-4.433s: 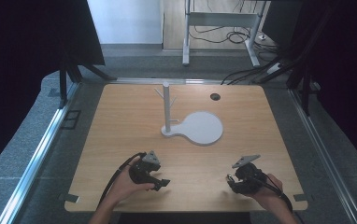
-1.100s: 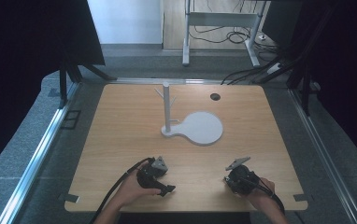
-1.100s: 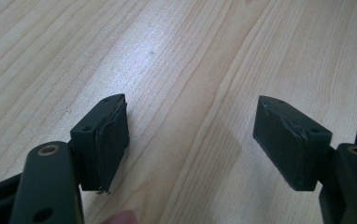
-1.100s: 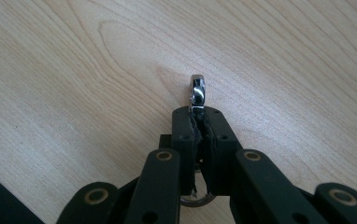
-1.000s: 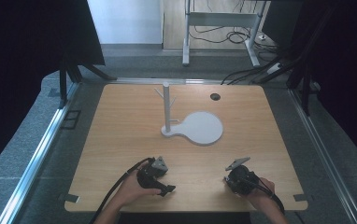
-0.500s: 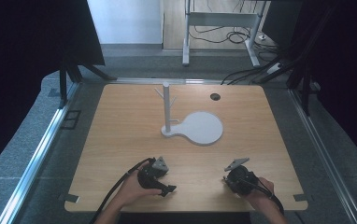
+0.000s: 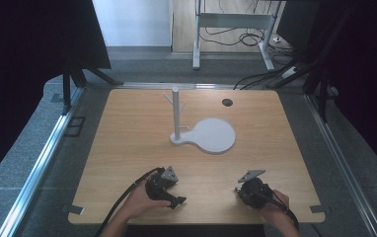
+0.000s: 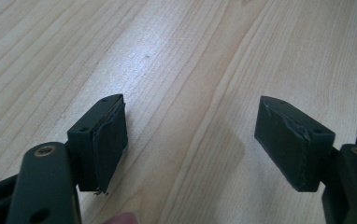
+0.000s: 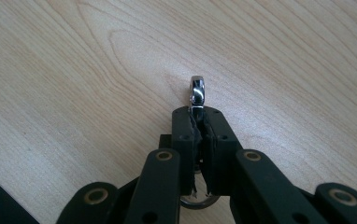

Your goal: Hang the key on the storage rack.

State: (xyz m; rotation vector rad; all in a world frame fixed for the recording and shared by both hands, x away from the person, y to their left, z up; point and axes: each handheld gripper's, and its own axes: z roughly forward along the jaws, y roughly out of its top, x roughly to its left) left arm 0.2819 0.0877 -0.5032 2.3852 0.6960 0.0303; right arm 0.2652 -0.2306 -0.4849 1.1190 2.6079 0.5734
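Shiny metal ring [image 9: 196,91] pinched edge-on between right claw [image 9: 197,114] black pads.

The high view looks forward and down from above the near edge of a wooden table [image 7: 127,148], taking in its whole top and the white stand [image 7: 176,116] at its centre. The left gripper view sits very close to the tabletop, near that near edge, looking along its jaws at bare wood. The right gripper view is equally close, also facing wood. All three views share the wooden tabletop.
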